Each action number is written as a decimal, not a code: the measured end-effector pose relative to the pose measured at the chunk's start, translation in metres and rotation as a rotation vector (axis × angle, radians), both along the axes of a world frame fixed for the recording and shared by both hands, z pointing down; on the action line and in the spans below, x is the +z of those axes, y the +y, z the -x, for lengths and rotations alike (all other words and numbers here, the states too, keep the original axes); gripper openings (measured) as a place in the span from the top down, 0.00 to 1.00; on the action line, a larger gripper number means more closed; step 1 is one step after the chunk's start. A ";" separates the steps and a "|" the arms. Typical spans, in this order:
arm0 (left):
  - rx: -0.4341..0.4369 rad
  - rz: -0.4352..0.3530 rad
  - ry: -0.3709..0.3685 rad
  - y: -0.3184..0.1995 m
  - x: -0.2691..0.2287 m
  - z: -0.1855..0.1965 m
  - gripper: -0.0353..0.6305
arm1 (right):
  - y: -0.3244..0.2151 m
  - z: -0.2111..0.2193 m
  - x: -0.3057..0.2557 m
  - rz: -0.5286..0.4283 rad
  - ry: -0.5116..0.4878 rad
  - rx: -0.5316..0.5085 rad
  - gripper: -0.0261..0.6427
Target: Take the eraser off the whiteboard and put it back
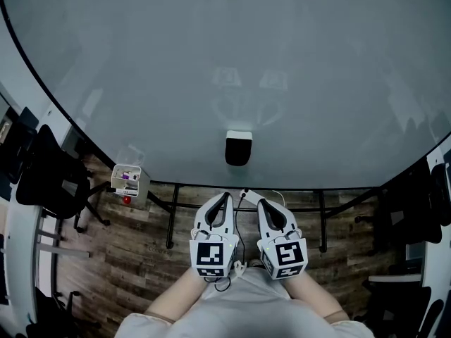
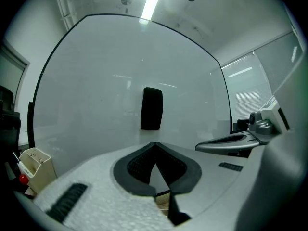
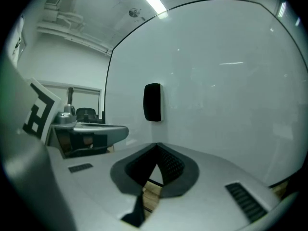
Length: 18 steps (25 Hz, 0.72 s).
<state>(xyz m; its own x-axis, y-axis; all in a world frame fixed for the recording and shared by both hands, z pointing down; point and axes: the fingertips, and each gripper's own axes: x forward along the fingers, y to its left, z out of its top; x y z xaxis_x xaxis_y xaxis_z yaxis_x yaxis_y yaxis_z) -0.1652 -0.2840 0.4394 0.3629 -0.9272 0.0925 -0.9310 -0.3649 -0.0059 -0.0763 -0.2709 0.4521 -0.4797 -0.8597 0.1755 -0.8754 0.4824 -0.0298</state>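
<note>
Now | one eraser (image 1: 238, 148) on one whiteboard (image 1: 211, 62) | left gripper (image 1: 226, 196), right gripper (image 1: 260, 203): both jaw pairs pressed together, empty

The left gripper (image 1: 226, 197) and right gripper (image 1: 260, 203) are pale grey with black-padded jaws and black-and-white marker cubes (image 1: 212, 254)

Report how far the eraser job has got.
Done: nothing that shows. The eraser sits on the whiteboard, untouched by either gripper. In hand: nothing. The left tongs and right tongs are both shut and empty, held short of the whiteboard. Left: the whole job, taking it off and putting it back, unless it has already been returned. These views cannot tell which.
</note>
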 end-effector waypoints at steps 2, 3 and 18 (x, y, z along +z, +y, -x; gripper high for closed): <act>0.001 -0.003 -0.002 -0.001 -0.002 0.001 0.92 | -0.001 0.001 -0.001 -0.003 -0.001 0.002 0.92; 0.002 -0.001 -0.002 -0.002 -0.002 0.001 0.92 | -0.002 0.001 -0.002 -0.004 -0.002 0.001 0.92; 0.034 0.043 0.020 -0.008 0.005 -0.004 0.92 | -0.012 0.003 0.000 0.000 -0.002 0.002 0.92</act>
